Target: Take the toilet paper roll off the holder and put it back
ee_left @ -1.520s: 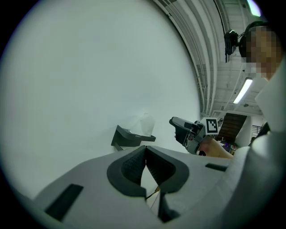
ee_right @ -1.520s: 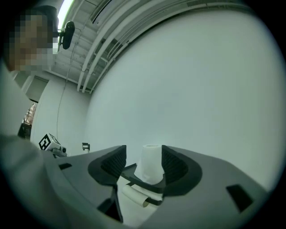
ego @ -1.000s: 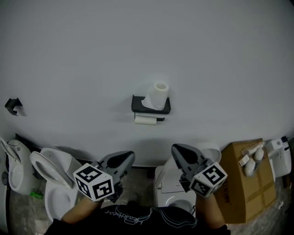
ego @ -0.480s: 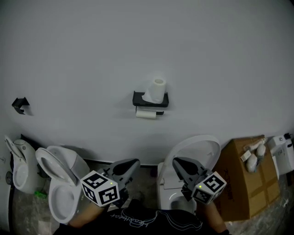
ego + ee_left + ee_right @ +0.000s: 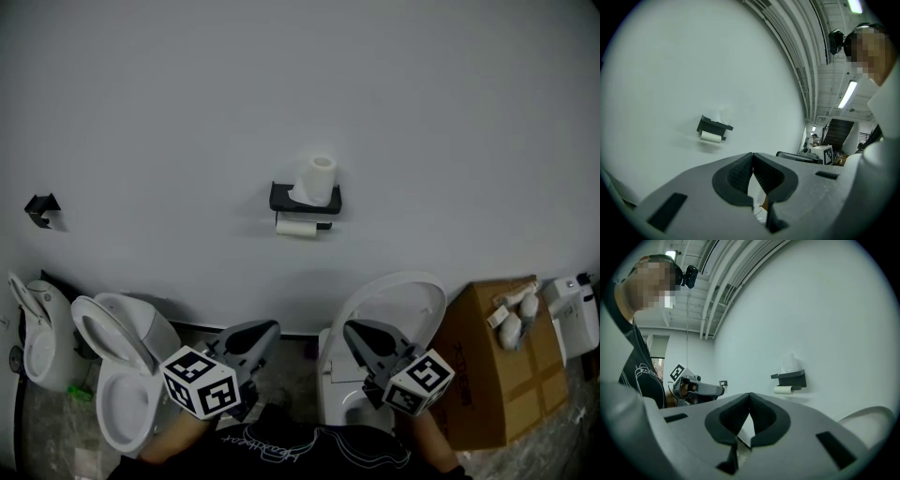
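Toilet paper roll (image 5: pixel 298 228) sits on its holder (image 5: pixel 305 200); the task looks not yet begun.
Left gripper (image 5: pixel 266 330) and right gripper (image 5: pixel 352 330), jaws closed on nothing, hang well apart from it.

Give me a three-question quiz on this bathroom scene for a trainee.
1. True or false: the left gripper grips a toilet paper roll.
2. Where does the upright toilet paper roll stand? A on the holder's shelf; B on the cardboard box; C on a toilet seat.
3. How many rolls does the holder carry in all?
Key: 1 false, its jaws are together and empty; 2 A; 3 two, the upright one on top and a hung roll beneath.
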Tool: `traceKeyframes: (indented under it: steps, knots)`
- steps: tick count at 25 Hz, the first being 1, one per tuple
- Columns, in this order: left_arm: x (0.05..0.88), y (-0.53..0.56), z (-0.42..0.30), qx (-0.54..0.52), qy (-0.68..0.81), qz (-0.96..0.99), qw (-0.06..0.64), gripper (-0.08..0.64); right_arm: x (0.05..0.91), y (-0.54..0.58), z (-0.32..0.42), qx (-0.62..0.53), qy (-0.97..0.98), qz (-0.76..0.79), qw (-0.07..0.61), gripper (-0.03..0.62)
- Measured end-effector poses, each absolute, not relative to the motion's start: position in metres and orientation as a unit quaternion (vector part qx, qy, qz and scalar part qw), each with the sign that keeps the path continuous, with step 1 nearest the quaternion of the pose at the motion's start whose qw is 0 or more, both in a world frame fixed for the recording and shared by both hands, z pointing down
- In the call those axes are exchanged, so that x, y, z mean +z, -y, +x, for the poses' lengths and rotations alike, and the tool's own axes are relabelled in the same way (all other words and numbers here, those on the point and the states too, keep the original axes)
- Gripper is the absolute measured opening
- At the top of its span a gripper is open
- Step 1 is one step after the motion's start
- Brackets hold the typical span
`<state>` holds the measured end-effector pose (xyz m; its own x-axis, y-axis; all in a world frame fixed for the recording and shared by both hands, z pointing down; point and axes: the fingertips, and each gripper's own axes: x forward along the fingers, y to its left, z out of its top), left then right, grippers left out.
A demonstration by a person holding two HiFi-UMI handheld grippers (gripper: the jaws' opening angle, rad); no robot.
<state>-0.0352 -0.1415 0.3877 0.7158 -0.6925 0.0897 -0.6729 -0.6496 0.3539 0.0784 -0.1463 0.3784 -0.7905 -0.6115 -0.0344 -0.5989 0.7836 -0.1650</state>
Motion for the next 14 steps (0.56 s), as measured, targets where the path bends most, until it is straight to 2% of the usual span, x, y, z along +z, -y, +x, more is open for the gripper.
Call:
traceKeyframes:
  steps: [14]
  knots:
    - [0.384, 0.1324, -0.0343, -0.029, 0.376, 0.908, 0.181, 0.005, 0.3758, 0.1373, 0.0794, -0.069, -0.944, -0.319, 0.04, 0.004]
